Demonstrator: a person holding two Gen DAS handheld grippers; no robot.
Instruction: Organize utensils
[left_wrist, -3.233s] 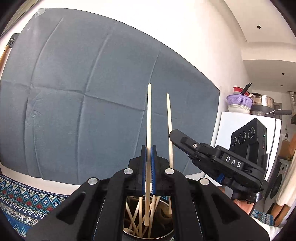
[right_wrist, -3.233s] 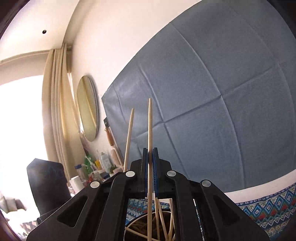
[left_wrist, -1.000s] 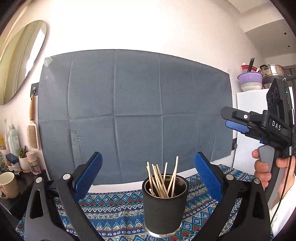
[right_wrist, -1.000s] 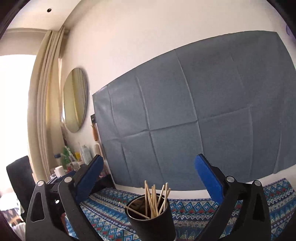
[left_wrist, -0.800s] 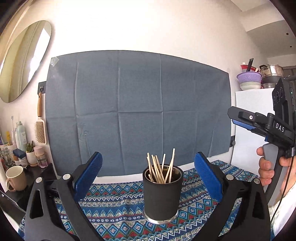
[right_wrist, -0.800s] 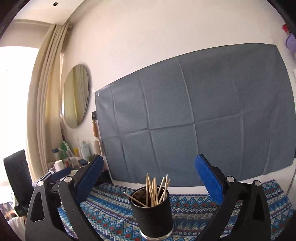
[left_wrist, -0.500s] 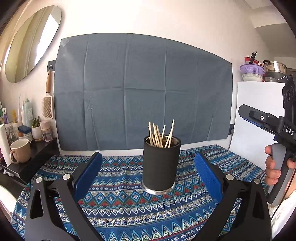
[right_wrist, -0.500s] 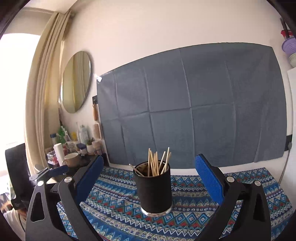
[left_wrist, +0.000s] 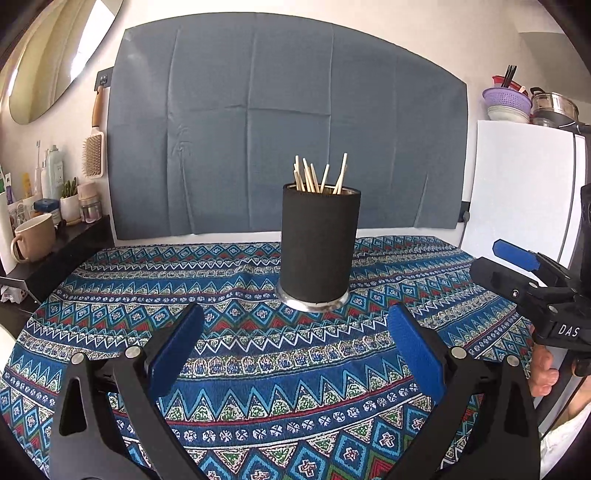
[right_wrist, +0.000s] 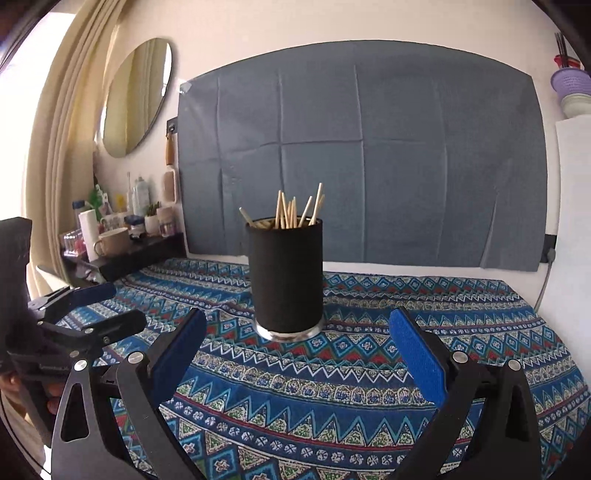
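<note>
Both grippers, left (left_wrist: 295, 347) and right (right_wrist: 297, 350), gape wide, empty; chopsticks (left_wrist: 317, 179) poke from the black holder (left_wrist: 318, 245), lower ends hidden inside.

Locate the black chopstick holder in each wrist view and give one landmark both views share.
Left wrist view: the black chopstick holder stands upright just right of centre on the patterned tablecloth, beyond the open left gripper.
Right wrist view: the holder stands just left of centre, beyond the open right gripper.
Shared landmark: the grey-blue cloth on the wall directly behind it.
</note>
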